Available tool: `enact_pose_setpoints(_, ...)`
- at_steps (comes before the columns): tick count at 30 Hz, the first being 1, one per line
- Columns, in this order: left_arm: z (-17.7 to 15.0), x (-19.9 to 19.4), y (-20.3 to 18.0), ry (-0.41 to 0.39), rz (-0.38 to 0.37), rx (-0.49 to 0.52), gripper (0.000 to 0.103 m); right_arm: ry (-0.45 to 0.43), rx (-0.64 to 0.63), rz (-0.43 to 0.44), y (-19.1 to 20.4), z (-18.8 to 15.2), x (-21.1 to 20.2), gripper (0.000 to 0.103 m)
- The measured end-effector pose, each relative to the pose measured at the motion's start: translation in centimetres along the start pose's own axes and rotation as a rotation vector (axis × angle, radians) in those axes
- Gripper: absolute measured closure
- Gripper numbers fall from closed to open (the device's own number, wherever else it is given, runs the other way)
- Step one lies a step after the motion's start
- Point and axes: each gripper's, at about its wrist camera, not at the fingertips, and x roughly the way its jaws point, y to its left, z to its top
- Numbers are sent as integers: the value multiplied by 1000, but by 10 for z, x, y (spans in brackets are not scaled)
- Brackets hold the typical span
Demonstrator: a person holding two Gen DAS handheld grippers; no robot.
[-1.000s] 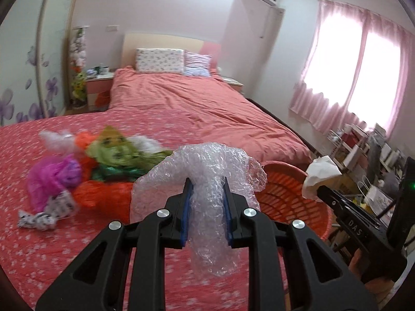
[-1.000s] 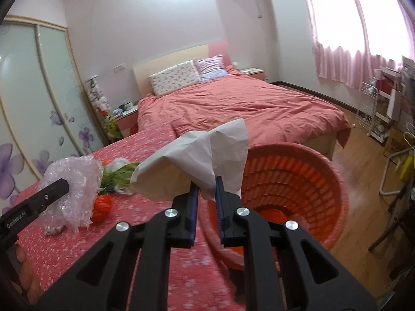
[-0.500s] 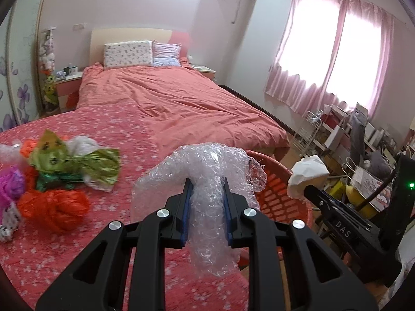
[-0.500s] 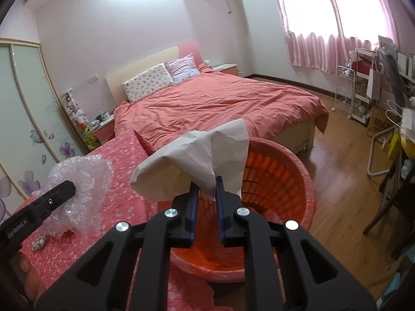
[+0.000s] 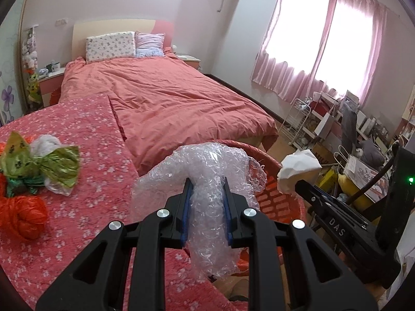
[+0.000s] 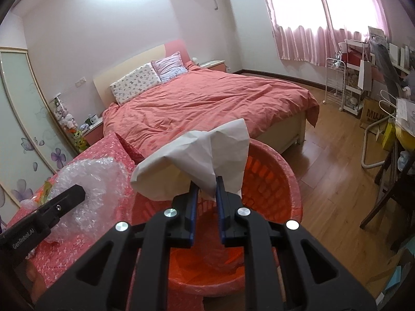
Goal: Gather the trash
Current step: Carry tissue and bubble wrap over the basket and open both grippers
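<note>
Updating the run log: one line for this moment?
left gripper: shut on bubble wrap | right gripper: shut on tissue, over basket | nothing dropped yet

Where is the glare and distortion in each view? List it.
Left wrist view: window blown out white behind the pink curtains; fisheye bends the walls; dark corner vignette. Right wrist view: same window overexposed, ceiling glare, curved wardrobe door; bubble wrap sharp.

Both grippers are chunky matte black plastic with triangular cutouts, silver round screws and blue pads on the fingers. The left gripper (image 5: 206, 197) says "GenRobot.AI" in white; the right gripper (image 6: 205, 195) says "DAS" (plus a green light).
</note>
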Motion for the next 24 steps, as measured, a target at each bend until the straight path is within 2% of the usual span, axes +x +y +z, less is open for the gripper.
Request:
enact_pose_setpoints(5,0,12,-5,19,-12,0,82,13,19,-6,-6,0,10,87)
enact_pose_setpoints(8,0,18,-6,32,-15,-3,82,20,28,-3,-8,1,15,82)
enact_pose_setpoints(10,0,22,-6,44,-16,-5,81,30,36,4,-11,1,20,75)
enact_pose_setpoints(11,-1,24,-6,46,-11,-9,79,34,40,6,-11,1,22,75)
enact_pose_setpoints(12,-1,25,-5,50,-11,-11,71,38,41,7,-13,2,24,72)
enact_pose_setpoints(13,-2,27,-5,56,-13,-15,67,42,43,7,-13,1,24,68)
enact_pose_setpoints(15,-4,29,-2,60,-3,-21,55,50,49,4,-15,-1,27,67)
enact_pose_setpoints(21,-6,30,9,72,34,-38,51,52,52,-14,-15,-4,28,60)
enact_pose_setpoints(24,-9,22,18,58,66,-37,45,38,37,-29,-12,-4,23,50)
